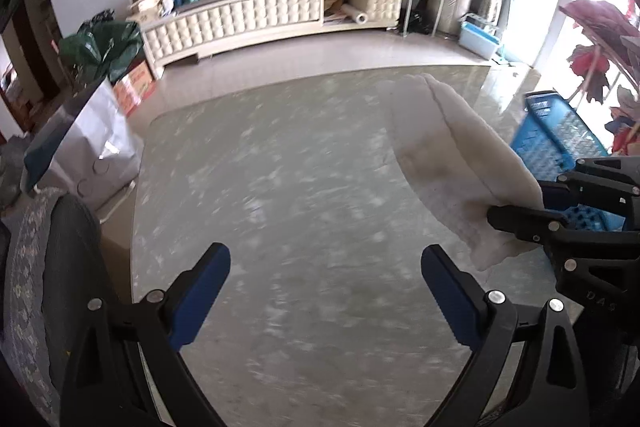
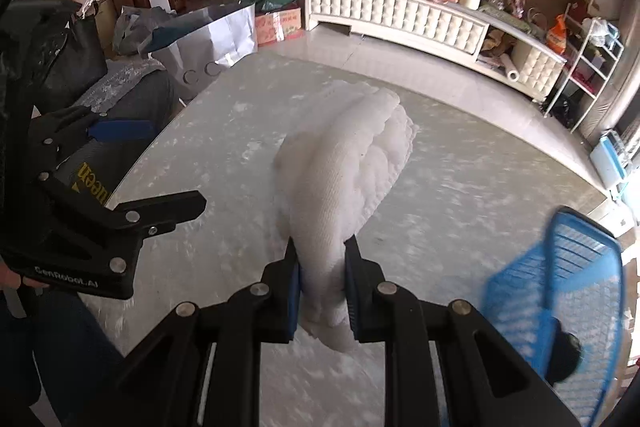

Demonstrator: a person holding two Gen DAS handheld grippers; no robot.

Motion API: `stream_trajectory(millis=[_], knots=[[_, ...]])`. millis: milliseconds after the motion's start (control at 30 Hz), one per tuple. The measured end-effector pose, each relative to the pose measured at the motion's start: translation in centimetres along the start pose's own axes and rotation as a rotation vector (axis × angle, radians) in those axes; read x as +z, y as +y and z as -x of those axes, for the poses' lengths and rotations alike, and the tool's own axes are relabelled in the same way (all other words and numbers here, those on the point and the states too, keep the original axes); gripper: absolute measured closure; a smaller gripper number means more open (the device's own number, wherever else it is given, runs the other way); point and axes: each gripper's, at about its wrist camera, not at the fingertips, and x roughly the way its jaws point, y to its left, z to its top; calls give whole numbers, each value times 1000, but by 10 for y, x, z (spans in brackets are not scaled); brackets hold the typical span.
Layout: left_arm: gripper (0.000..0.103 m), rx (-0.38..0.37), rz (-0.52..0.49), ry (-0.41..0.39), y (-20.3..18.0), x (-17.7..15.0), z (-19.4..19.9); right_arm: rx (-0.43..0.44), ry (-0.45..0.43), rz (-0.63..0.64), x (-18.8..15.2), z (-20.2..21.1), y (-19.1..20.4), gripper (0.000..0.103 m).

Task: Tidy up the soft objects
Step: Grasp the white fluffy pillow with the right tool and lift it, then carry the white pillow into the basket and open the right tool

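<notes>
Above the marble table (image 2: pixel 460 195), the right gripper (image 2: pixel 320 283) clamps a folded white towel (image 2: pixel 352 163). Left of the towel, the left gripper (image 1: pixel 324 287) hangs wide open, holding nothing. A blue basket (image 2: pixel 568 267) sits right of it.

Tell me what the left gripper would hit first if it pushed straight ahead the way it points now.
Probably the grey table top. The left gripper is open and empty, angled down over bare table. The white towel held by the right gripper lies off to its right, likely out of the line, though depth is unclear.
</notes>
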Motion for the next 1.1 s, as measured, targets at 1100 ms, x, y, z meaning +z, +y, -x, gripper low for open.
stream_trajectory(millis=[1100], knots=[[7,-79,-252,-129,-200,82,39,-225,-157,-156,-44,95,-110,85]])
